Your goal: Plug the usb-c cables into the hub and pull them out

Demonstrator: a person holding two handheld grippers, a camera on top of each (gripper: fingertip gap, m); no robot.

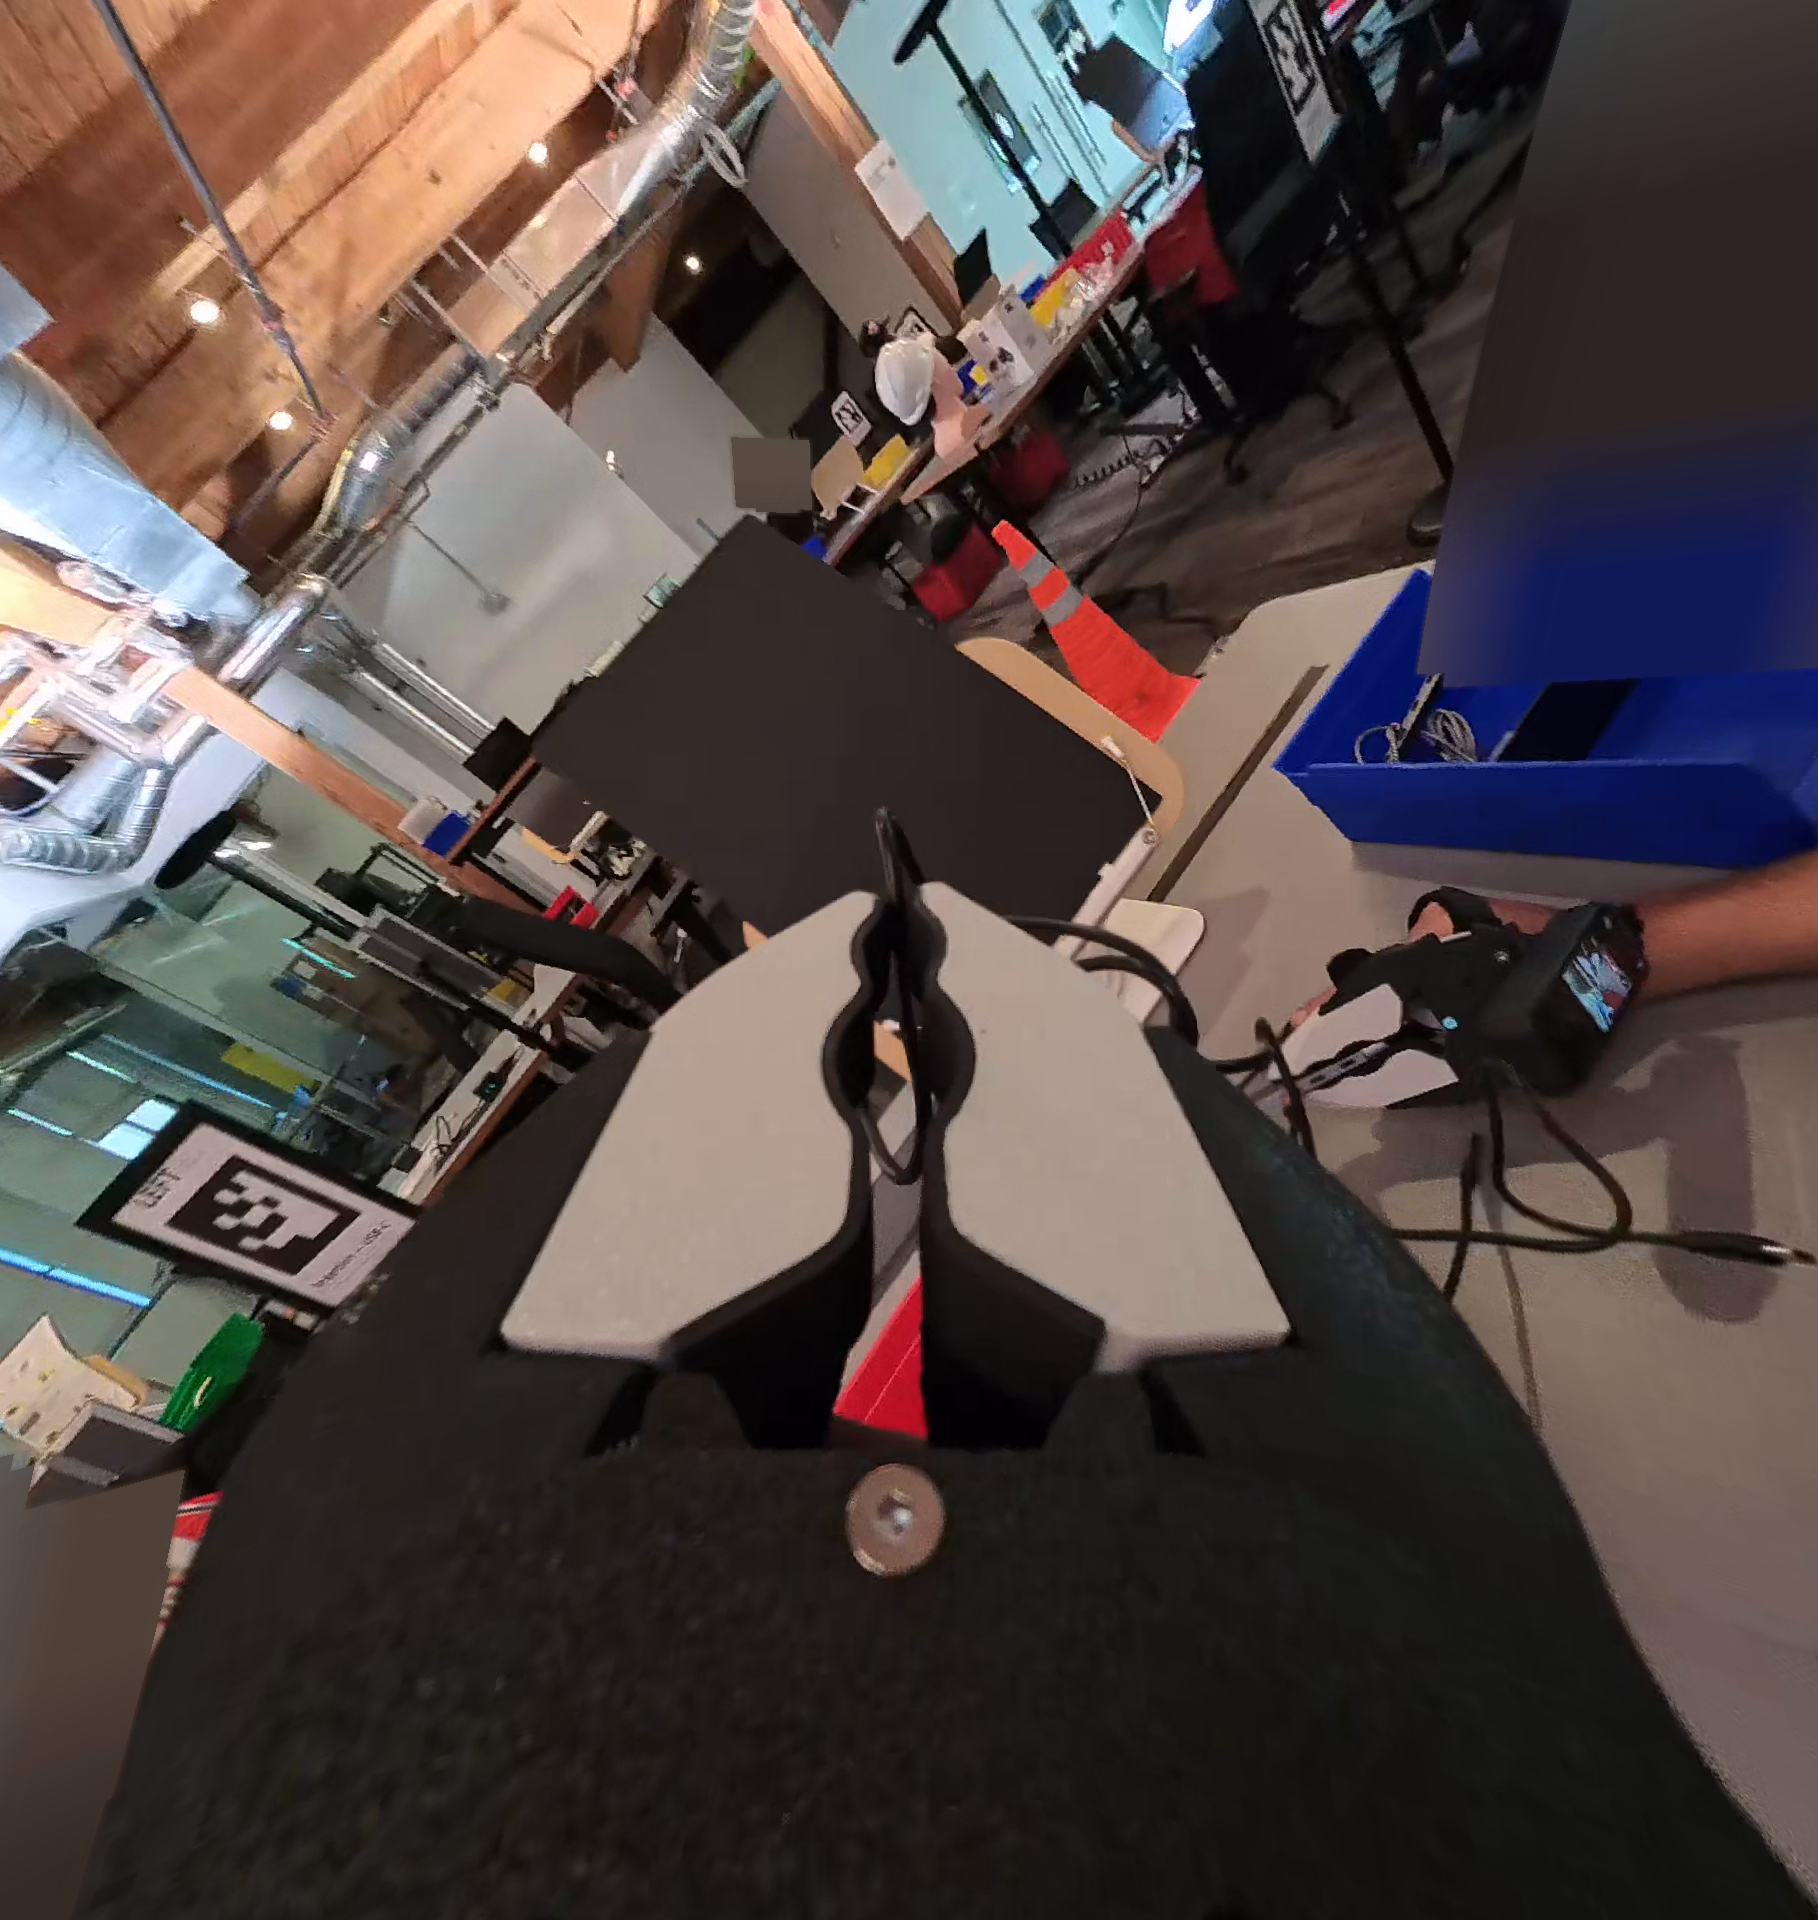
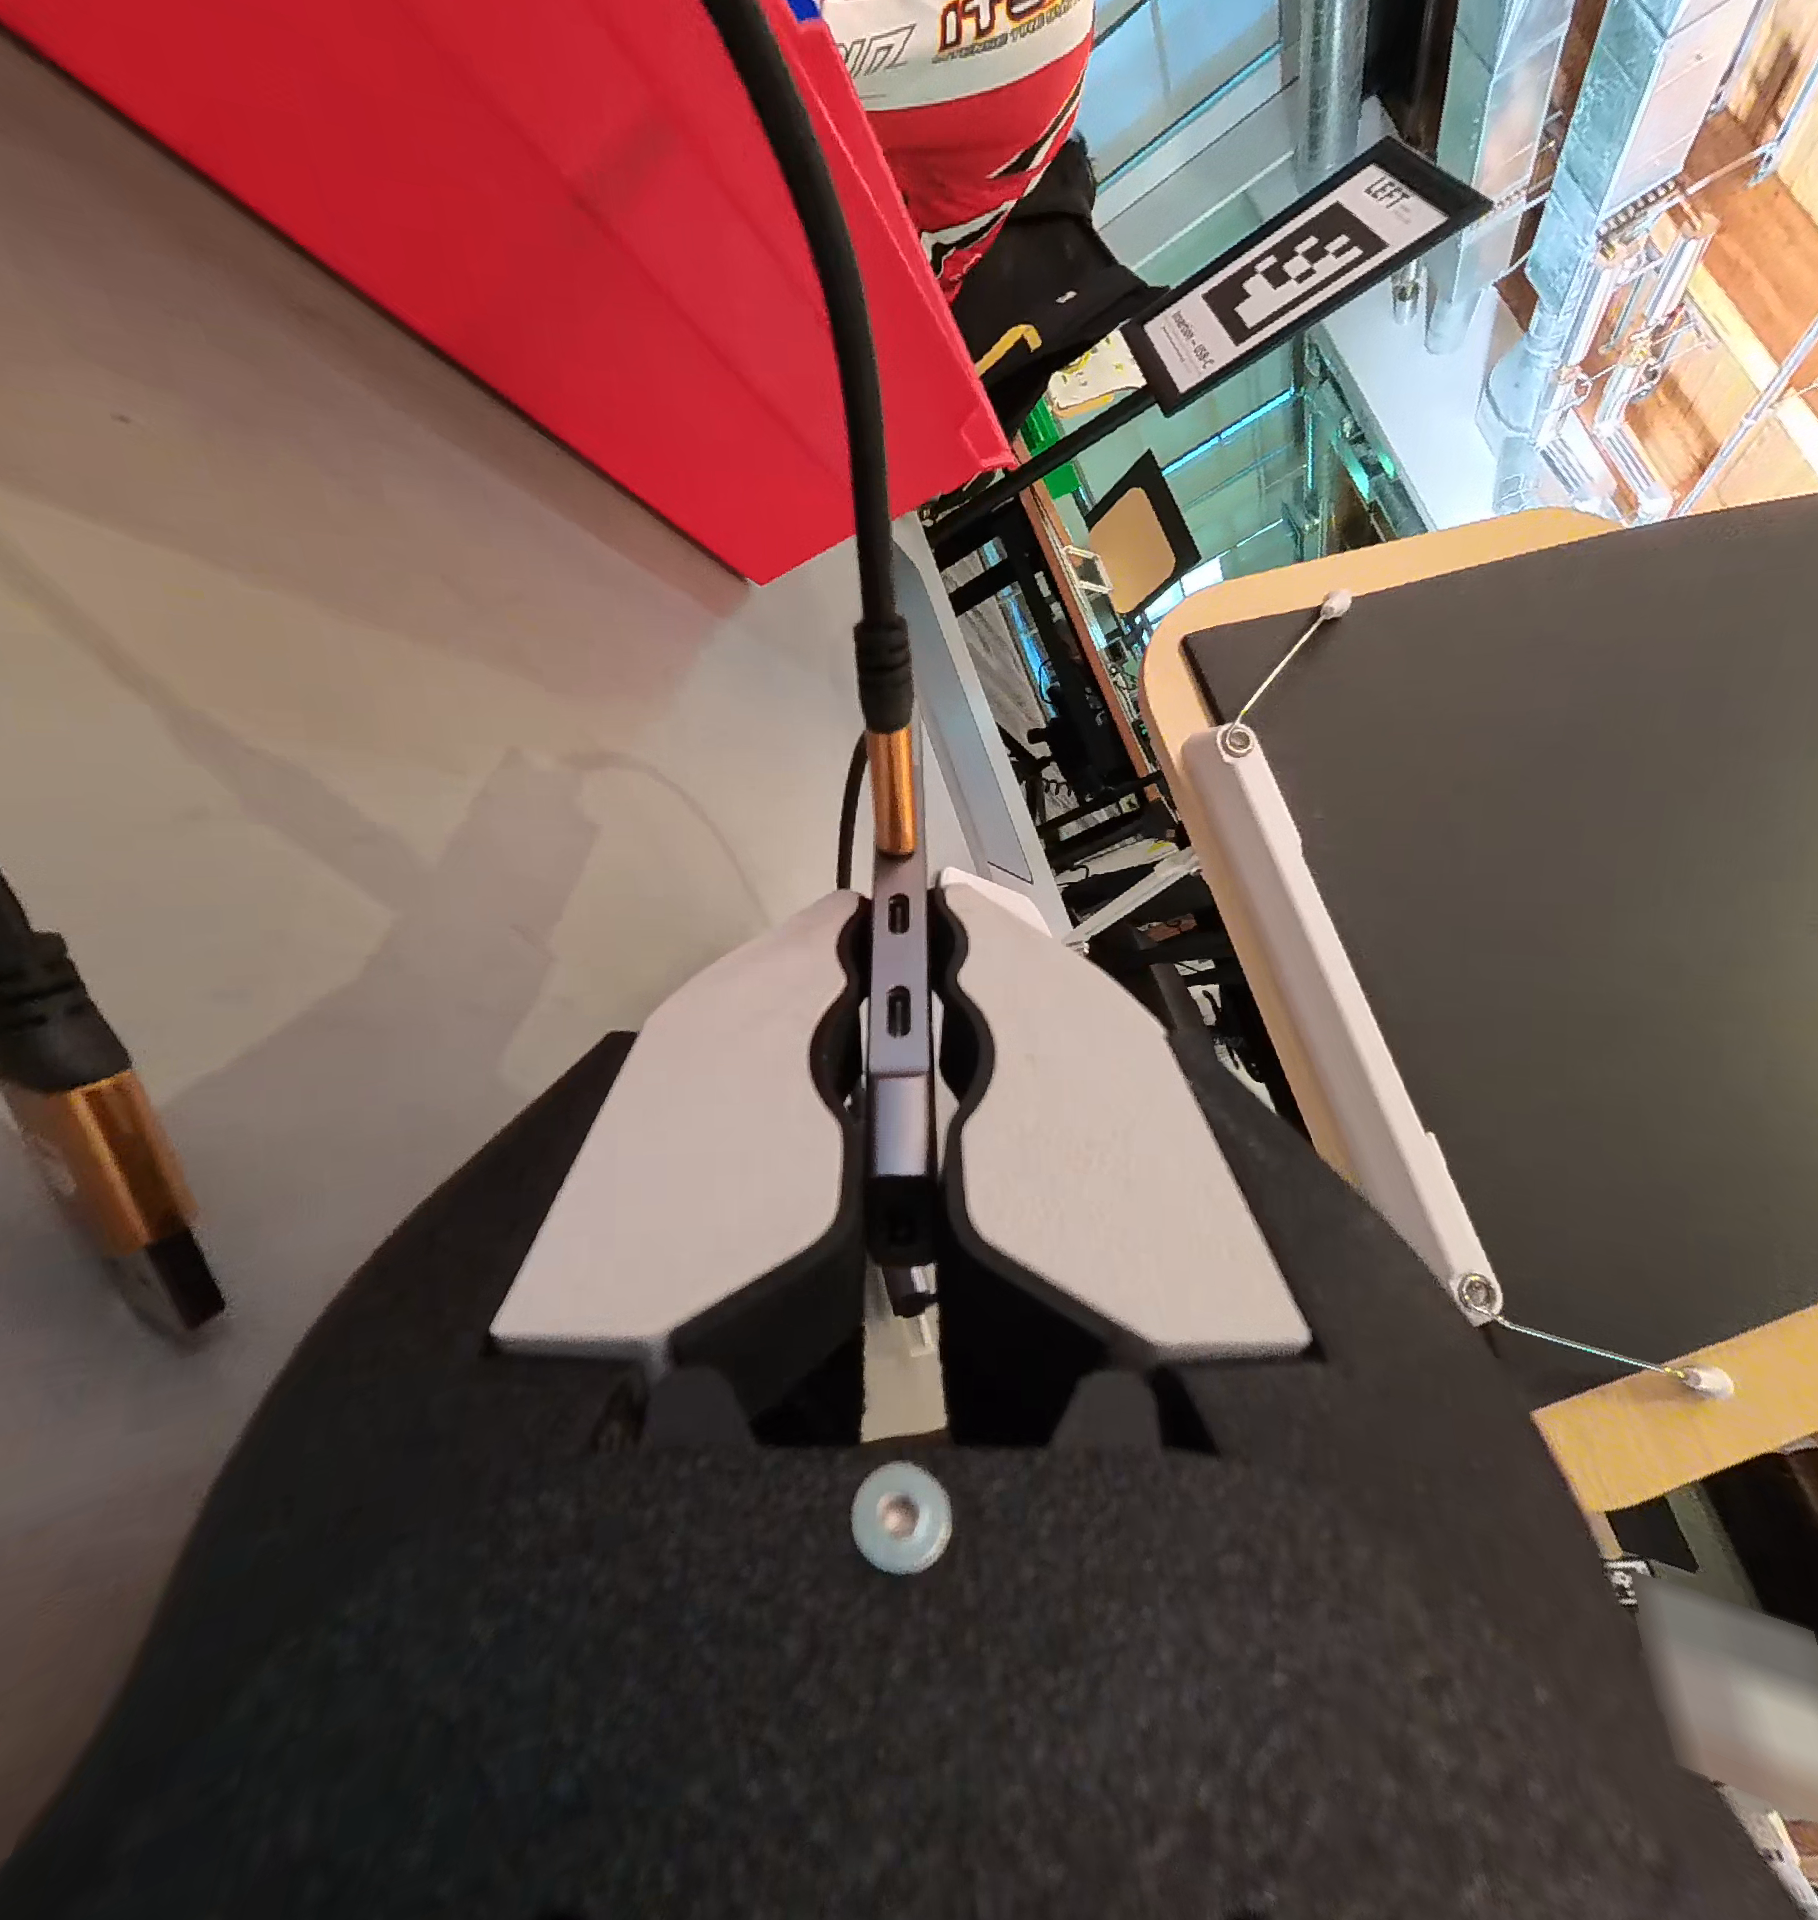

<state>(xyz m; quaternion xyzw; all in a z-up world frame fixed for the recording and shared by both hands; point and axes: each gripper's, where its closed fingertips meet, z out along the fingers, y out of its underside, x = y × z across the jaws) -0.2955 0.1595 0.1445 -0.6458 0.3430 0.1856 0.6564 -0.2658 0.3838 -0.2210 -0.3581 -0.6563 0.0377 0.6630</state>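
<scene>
While the right gripper [image 2: 900, 914] clamps the slim grey hub [image 2: 897, 997] edge-up between its fingers, one black cable [image 2: 863, 436] with a copper plug sits in the hub's far port. Raised above the grey table [image 1: 1663, 1403], the left gripper [image 1: 900, 914] is closed on a thin black cable [image 1: 910, 1049]. Another copper-plugged cable [image 2: 94, 1164] lies loose near a red bin [image 2: 531, 239].

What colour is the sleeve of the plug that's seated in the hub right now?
Copper-gold metal sleeve on a black cable, plugged into the grey hub; clearest in the right wrist view.
</scene>
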